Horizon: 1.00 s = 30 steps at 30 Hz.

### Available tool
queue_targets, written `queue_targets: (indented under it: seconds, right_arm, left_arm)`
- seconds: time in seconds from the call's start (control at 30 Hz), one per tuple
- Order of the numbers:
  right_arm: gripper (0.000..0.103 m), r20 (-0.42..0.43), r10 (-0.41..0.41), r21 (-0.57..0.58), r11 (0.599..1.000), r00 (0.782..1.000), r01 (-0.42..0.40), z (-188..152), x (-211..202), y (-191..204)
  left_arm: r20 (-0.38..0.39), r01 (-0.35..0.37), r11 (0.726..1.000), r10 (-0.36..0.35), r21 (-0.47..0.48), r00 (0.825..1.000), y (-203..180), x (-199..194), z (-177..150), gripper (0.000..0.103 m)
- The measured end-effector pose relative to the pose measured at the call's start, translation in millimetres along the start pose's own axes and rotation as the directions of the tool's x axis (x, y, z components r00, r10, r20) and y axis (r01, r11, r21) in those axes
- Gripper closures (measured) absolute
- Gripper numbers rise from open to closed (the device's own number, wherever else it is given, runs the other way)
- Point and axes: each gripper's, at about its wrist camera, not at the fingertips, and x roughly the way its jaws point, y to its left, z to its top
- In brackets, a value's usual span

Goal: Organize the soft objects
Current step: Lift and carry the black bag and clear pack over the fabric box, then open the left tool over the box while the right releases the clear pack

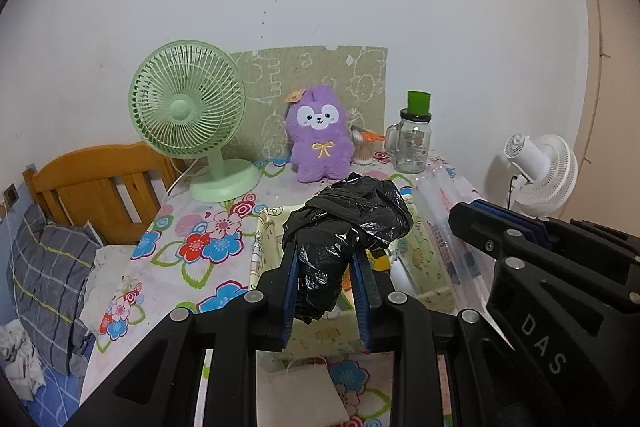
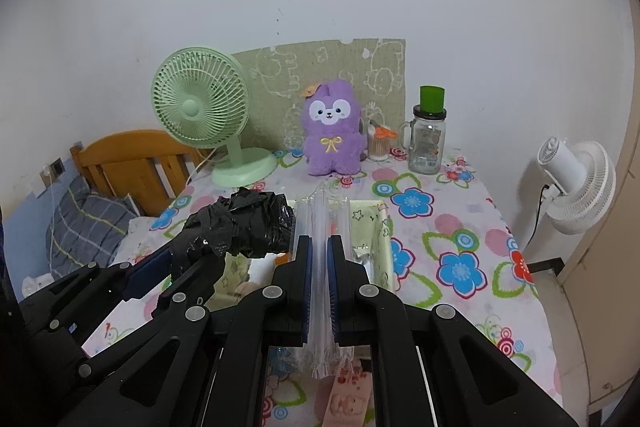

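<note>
Left wrist view: my left gripper is pinching a crumpled black plastic bag, held up over the pale green fabric box that sits mid-counter, toward the front edge. Right wrist view: my right gripper is pressed tight on a flat bundle of clear plastic sleeves, also over the same box. I judge both soft items are gripped at one end so they hang free and can be dropped or sorted into the box; which goes where I can't tell.

Both grippers point forward and tilted down, side by side, left one just beside the right, neither touching the counter.

Purple plush toy stands upright at the back edge against the wall, green fan at the back left corner, glass jar at the back right. Plush untouched, likely still to sort.
</note>
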Motion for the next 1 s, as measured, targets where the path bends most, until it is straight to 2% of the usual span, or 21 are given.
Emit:
queue_targets:
  seconds: [0.5,0.63,0.7,0.8,0.87,1.0]
  right_arm:
    - [0.093,-0.047,-0.003,-0.008,1.000,0.999,0.003,19.5,56.0,-4.0]
    - [0.093,-0.059,-0.010,-0.005,1.000,0.998,0.010,21.3,70.4,-6.3]
    - [0.093,-0.068,-0.007,-0.004,1.000,0.998,0.007,21.7,79.0,-7.1]
    - [0.093,-0.079,-0.002,-0.004,1.000,0.997,0.002,21.4,89.4,-7.4]
    - [0.093,-0.082,0.004,-0.002,1.000,0.997,-0.004,21.2,95.4,-7.9]
    - [0.093,-0.091,0.014,-0.003,1.000,0.996,-0.015,19.8,103.1,-7.5]
  left_arm:
    - [-0.079,-0.020,1.000,0.018,-0.022,0.997,9.5,63.8,7.6,0.078]
    - [-0.101,-0.020,1.000,0.018,-0.020,0.995,10.1,77.9,6.3,0.074]
    - [-0.119,-0.026,1.000,0.024,-0.015,0.993,10.4,86.1,4.6,0.070]
    - [-0.133,-0.030,0.999,0.027,-0.018,0.991,12.2,93.4,2.1,0.056]
    - [-0.141,-0.031,0.999,0.028,-0.021,0.990,13.2,96.5,0.8,0.037]
    - [-0.146,-0.029,0.999,0.027,-0.013,0.989,12.8,98.4,-1.1,0.032]
